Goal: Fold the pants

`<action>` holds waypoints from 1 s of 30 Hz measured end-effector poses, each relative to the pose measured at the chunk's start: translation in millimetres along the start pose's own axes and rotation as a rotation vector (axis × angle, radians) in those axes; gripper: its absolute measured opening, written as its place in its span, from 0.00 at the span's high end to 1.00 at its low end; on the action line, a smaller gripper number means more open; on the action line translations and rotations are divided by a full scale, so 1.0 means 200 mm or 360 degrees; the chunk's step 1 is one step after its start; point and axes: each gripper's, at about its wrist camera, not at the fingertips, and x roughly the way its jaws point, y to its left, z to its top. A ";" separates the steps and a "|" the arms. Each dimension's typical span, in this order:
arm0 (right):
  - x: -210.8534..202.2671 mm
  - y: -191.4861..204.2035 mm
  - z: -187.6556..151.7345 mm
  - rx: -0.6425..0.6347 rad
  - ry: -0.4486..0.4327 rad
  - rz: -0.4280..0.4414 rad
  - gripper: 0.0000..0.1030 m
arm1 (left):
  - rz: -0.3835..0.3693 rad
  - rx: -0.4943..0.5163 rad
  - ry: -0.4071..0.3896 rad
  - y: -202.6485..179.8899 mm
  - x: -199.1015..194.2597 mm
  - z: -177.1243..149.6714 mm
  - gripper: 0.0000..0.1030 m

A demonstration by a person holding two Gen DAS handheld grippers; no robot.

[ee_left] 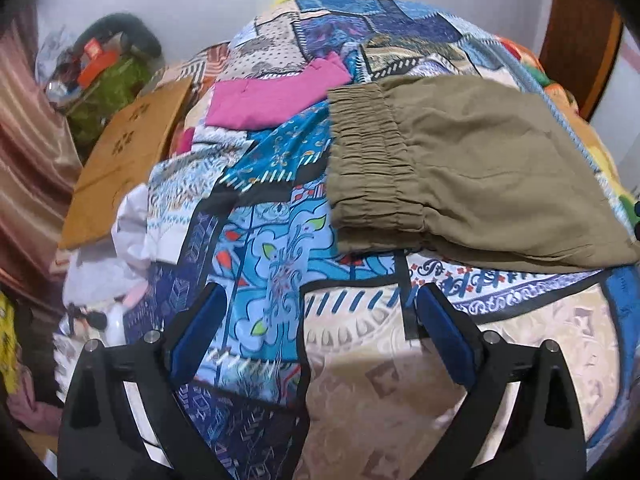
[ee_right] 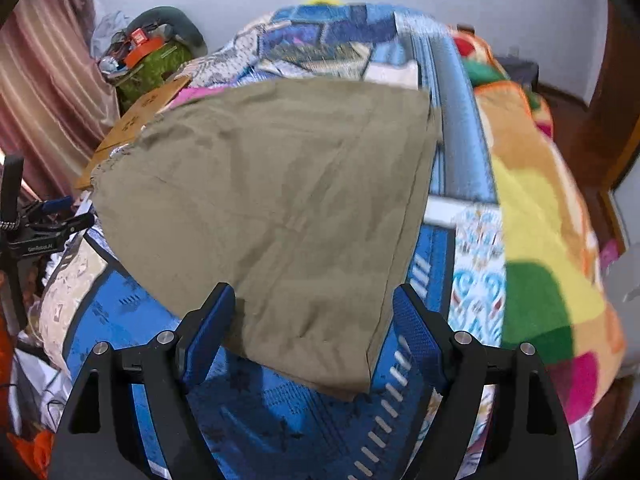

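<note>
The pants [ee_left: 472, 168] lie folded into a flat olive bundle on a patchwork bedspread [ee_left: 264, 264]. In the left wrist view the elastic waistband [ee_left: 368, 164] faces left and the plain cloth runs off to the right, toward the edge of the bed.

The left claw [ee_left: 320, 312] stands wide open with nothing between its blue pads [ee_left: 200, 332]. It hangs over bare bedspread, short of the pants: the bundle lies ahead of it and to its right, and the near edge of the cloth is apart from both fingertips. No part of the claw touches the pants.

The right claw [ee_right: 314, 304] is also open and grips nothing. In the right wrist view the pants [ee_right: 280, 200] fill the middle of the picture and taper to a near corner that reaches down between the two fingers. The left pad [ee_right: 208, 332] sits at the cloth's edge and covers a bit of it; the right pad [ee_right: 416, 332] sits just beside the other edge. Whether either pad touches the cloth I cannot tell, but the pads do not press it and the cloth lies flat, not lifted.

Beyond the pants a pink cloth [ee_left: 276, 96] lies on the bedspread, and a cardboard box [ee_left: 128, 164] leans at the bed's left side. A bright blanket [ee_right: 544, 216] in yellow, green and orange is bunched along the right side of the bed. A striped curtain [ee_right: 44, 80] hangs at far left.
</note>
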 end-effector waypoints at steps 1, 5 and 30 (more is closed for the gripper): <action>-0.02 0.01 0.01 -0.0027 -0.0022 -0.0008 0.24 | -0.0025 -0.0032 -0.0014 0.01 -0.02 0.00 0.06; -0.06 0.10 0.12 -0.0101 -0.0130 0.0022 0.24 | -0.0165 -0.0124 -0.0062 0.02 -0.10 0.02 0.06; 0.31 0.38 0.19 -0.0243 -0.0032 0.0188 0.24 | -0.0845 -0.0562 0.0208 -0.02 0.25 0.20 0.04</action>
